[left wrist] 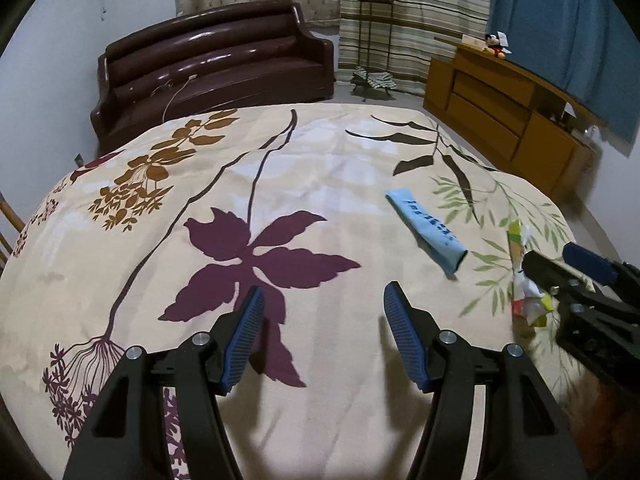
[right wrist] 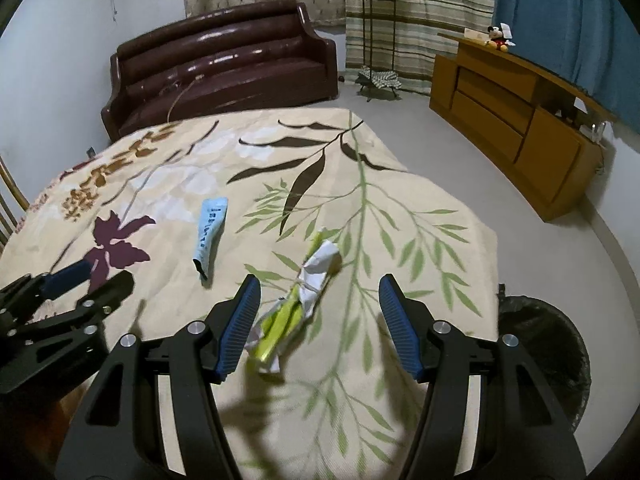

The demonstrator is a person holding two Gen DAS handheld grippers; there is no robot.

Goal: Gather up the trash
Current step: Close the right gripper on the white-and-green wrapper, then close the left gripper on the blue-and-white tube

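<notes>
1. From the left wrist camera, my left gripper (left wrist: 324,336) tilts down over the floral bedspread (left wrist: 320,184), its blue-padded jaws standing wide apart with only cloth and a purple leaf print between them.
2. In the same view the light blue wrapper (left wrist: 426,230) lies flat on the spread, ahead and to the right of my jaws and well clear of them.
3. Further right the crumpled green-and-white wrapper (left wrist: 528,280) sits near the bed's edge, partly covered by my right gripper (left wrist: 560,258), which reaches in from the right side.
4. From the right wrist camera, my right gripper (right wrist: 318,324) also angles downward, jaws wide; the crumpled green-and-white wrapper (right wrist: 296,312) lies between them, nearer the left pad. I cannot tell whether that pad touches it, and neither pad presses on it.
5. Here the light blue wrapper (right wrist: 210,232) lies beyond and left of my fingers, and my left gripper (right wrist: 96,276) enters at the left edge, open.
6. A black-lined trash bin (right wrist: 548,356) stands on the floor just beside the bed's right edge.
</notes>
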